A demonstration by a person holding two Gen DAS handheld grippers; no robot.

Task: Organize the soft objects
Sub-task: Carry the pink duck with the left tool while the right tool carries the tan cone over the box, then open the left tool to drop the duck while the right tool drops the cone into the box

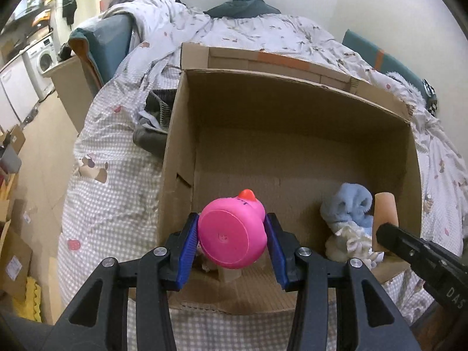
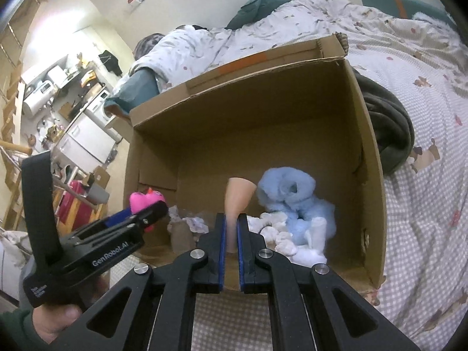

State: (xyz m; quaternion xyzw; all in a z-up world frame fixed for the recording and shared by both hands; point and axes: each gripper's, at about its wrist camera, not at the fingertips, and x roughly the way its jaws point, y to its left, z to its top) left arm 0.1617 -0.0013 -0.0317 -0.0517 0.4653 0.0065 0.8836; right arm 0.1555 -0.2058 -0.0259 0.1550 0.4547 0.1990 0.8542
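Note:
An open cardboard box [image 1: 292,111] stands on the bed. My left gripper [image 1: 231,234] is shut on a pink rubber duck [image 1: 231,231] with an orange beak, held over the box's near left part. The duck [image 2: 144,201] and the left gripper [image 2: 140,216] also show in the right wrist view. My right gripper [image 2: 231,225] is shut on a flat peach-coloured soft piece [image 2: 237,201], held over the box's [image 2: 248,128] near edge. The piece [image 1: 386,216] and right gripper [image 1: 389,234] show in the left wrist view. A blue plush toy [image 2: 295,201] and white soft items [image 2: 278,237] lie inside the box.
The bed has a checked quilt [image 1: 111,199] and rumpled bedding [image 1: 234,29]. Dark grey clothing [image 1: 152,122] lies against the box's outer side, and also shows in the right wrist view [image 2: 392,134]. Appliances and clutter [image 2: 73,111] stand beyond the bed's left side.

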